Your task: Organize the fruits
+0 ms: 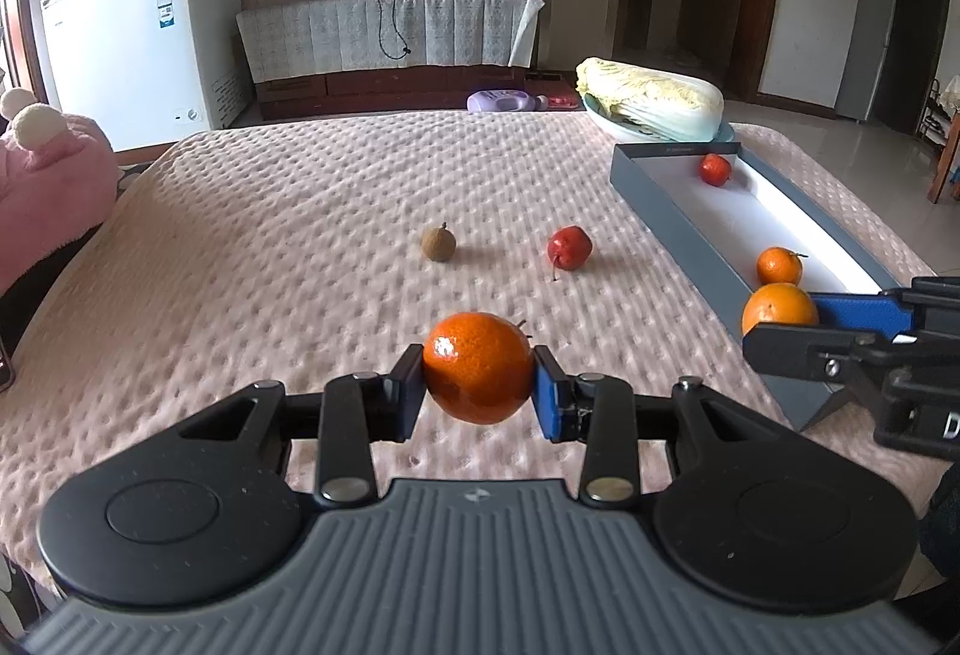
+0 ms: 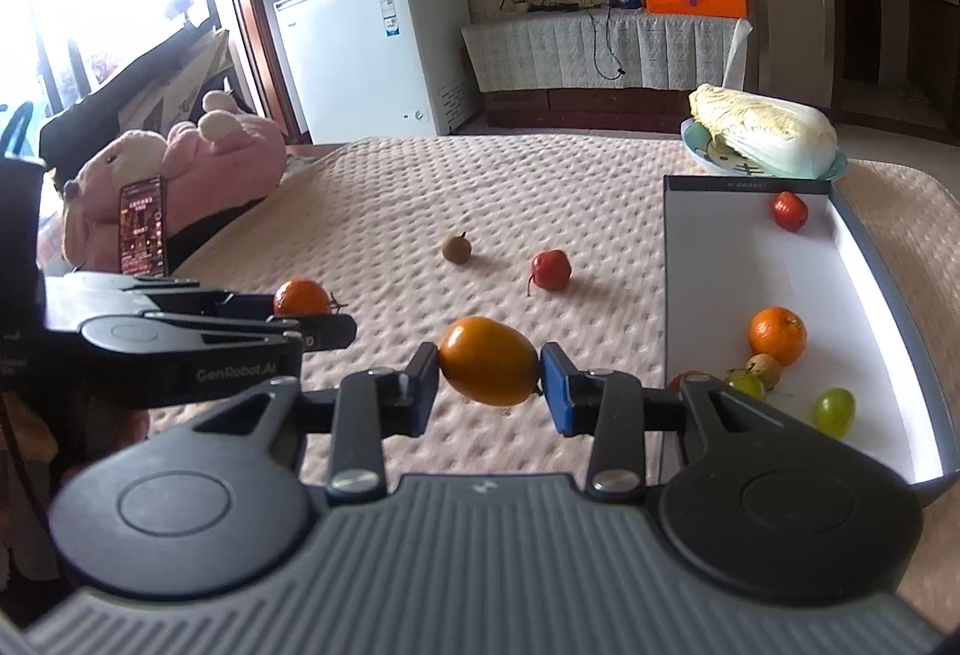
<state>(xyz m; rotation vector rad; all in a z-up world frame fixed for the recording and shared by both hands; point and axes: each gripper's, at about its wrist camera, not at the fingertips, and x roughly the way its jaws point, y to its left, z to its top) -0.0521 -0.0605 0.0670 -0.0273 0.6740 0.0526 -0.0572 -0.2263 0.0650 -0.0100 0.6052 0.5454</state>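
Left gripper [image 1: 478,383] clamped on a round tangerine [image 1: 478,367], lifted clear of the pink quilted cover [image 1: 300,235], stem end turned up and to the right. Right gripper [image 2: 489,376] clamped on an oval orange fruit [image 2: 489,361], long axis lying across from pad to pad, also off the cover. Ahead of both, loose on the cover: a small brown fruit [image 1: 438,242] and, beside it to the right, a red fruit [image 1: 569,248] with its stalk hanging toward the camera. Nothing between them and the tongs. To the right of the right gripper, touching nothing held, an open grey box with white floor [image 2: 780,259]: inside, another red fruit [image 2: 789,211] at the far end, a small orange [image 2: 777,335] nearer, green grapes [image 2: 834,409] nearest. Beyond the box, a cabbage on a plate [image 2: 765,132]. Readable on the left gripper's side: "GenRobot.AI". Printing on the box's far rim too small to read.
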